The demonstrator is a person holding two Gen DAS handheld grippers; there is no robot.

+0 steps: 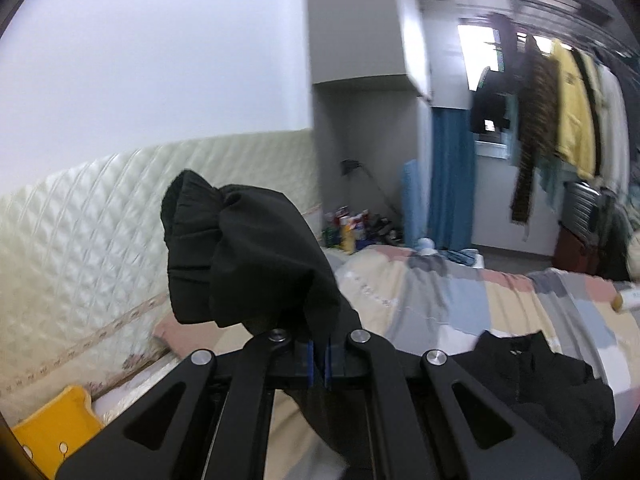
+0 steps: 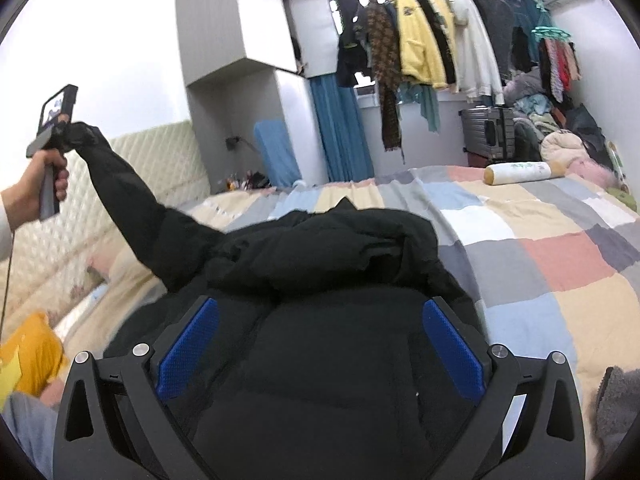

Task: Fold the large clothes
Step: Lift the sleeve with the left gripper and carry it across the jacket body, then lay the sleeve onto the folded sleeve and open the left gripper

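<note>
- jacket (image 2: 320,264): black, padded, lying on the patchwork bedspread (image 2: 540,248); one sleeve (image 2: 120,184) pulled up and out to the left.
- your left gripper (image 1: 319,354): fingers clenched on the sleeve cuff (image 1: 224,248), which bunches above the blue pads.
- your left hand (image 2: 44,184): wrapped round the gripper handle, raised beside the quilted headboard (image 1: 80,232).
- your right gripper (image 2: 320,344): fingers released and spread wide, low over the jacket body; blue pads (image 2: 188,348) to either side of it.
- clothes rail (image 2: 440,40): behind the bed, hung with garments.
</note>
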